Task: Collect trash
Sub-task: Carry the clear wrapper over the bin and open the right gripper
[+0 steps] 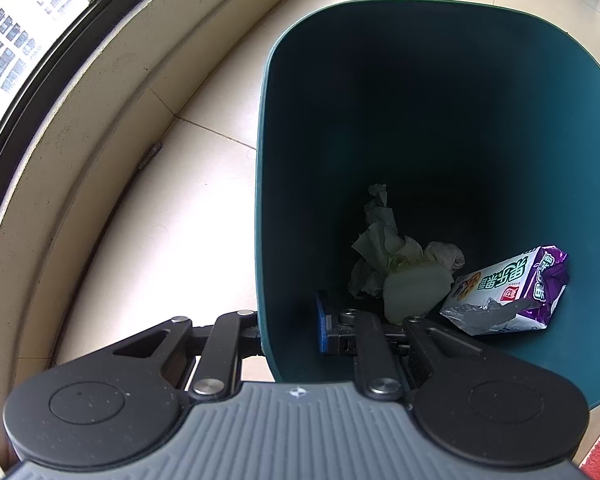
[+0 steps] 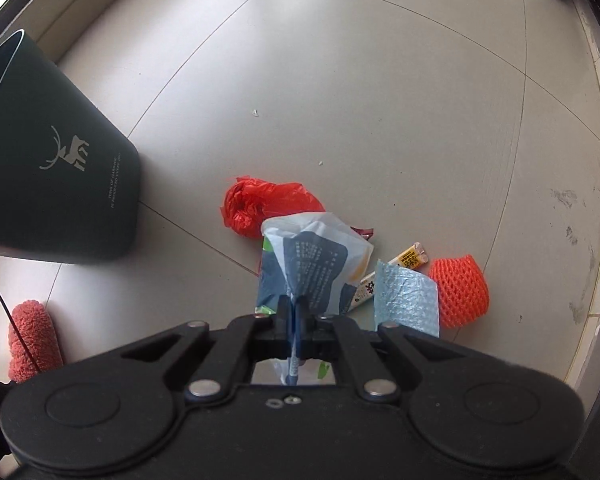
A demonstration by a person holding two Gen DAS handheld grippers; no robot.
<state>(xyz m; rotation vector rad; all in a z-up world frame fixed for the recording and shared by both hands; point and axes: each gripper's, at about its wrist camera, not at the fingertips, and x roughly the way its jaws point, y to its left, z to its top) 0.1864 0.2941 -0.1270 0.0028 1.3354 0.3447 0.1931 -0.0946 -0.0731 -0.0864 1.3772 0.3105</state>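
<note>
My left gripper (image 1: 290,328) is shut on the near wall of the dark green trash bin (image 1: 520,100), one finger outside and one inside. Inside the bin lie crumpled pale tissues (image 1: 396,272) and a purple and white snack wrapper (image 1: 508,292). In the right wrist view my right gripper (image 2: 296,312) is shut on a white and dark blue plastic wrapper (image 2: 312,264), held above the floor. Below it lie a red plastic bag (image 2: 264,204), a light blue bubble sheet (image 2: 406,300), an orange foam fruit net (image 2: 460,292) and a yellow and white tube (image 2: 410,260). The bin (image 2: 52,176) stands at the left.
The floor is pale tile (image 2: 360,80). A low ledge (image 1: 80,92) under a window runs along the left of the bin. A pink fluffy item (image 2: 30,340) with a black cable lies at lower left. Small white scraps (image 2: 255,112) dot the floor.
</note>
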